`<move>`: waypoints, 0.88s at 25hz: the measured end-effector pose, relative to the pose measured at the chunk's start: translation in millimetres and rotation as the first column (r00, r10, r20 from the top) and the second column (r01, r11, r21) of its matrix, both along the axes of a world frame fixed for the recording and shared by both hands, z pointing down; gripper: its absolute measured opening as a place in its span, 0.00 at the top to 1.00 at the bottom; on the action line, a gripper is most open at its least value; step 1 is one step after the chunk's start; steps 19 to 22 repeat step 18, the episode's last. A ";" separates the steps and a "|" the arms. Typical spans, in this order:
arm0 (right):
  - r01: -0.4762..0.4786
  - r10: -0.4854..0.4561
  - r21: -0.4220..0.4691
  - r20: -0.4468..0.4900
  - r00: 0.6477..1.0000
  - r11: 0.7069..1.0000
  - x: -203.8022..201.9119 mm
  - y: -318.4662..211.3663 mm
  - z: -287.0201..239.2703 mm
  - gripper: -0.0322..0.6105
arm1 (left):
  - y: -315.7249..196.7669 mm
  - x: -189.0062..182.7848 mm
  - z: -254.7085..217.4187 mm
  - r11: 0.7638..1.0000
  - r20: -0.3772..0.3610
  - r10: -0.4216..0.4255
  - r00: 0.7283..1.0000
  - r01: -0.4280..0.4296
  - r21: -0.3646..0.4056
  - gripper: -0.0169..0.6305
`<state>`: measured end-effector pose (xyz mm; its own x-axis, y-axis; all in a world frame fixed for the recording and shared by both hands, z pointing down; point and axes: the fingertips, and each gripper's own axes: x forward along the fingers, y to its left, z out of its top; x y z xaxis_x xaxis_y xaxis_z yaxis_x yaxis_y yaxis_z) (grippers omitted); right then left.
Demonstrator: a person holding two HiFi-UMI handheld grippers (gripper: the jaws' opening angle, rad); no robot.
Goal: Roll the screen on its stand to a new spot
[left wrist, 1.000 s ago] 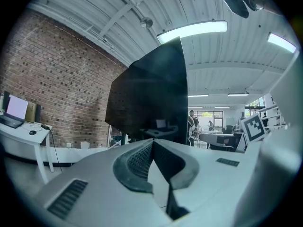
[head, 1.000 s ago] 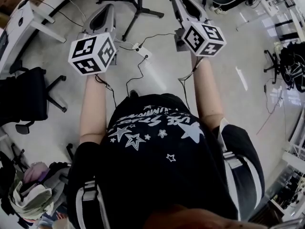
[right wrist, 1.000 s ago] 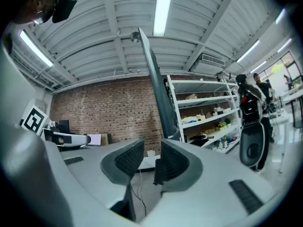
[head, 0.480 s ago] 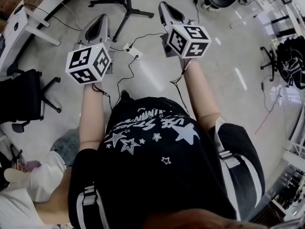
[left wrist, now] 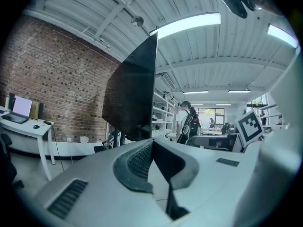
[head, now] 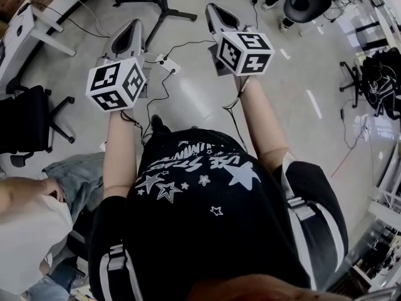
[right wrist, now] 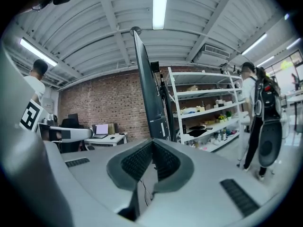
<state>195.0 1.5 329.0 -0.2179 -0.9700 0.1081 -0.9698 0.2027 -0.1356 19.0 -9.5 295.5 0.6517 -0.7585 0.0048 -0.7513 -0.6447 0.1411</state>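
our left gripper (left wrist: 151, 143) and right gripper (right wrist: 152, 144) both pinched together on nothing, dark screen (left wrist: 132, 91) upper middle, its foot hidden behind our jaws, shirt print (head: 200, 163) upside down, we can't read it

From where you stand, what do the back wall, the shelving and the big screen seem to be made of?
The back wall is red-brown brick with a matte finish; the mortar lines show. The shelving is likely white-painted metal, judging by its thin uprights and flat boards. The screen has a dark, smooth face, glass or plastic; the look leaves that open.
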 end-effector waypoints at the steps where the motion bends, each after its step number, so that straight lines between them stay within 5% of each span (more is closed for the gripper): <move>1: 0.005 -0.005 0.000 0.000 1.000 1.000 0.0 2.3 0.6 0.94 | 2.8 0.6 0.6 1.000 0.002 -0.003 1.000 0.003 -0.001 0.96; 22: 0.034 -0.034 0.019 -0.015 0.999 0.999 13.6 28.4 -5.7 0.94 | 32.8 21.2 -7.0 1.000 0.006 -0.009 1.000 0.009 0.020 0.96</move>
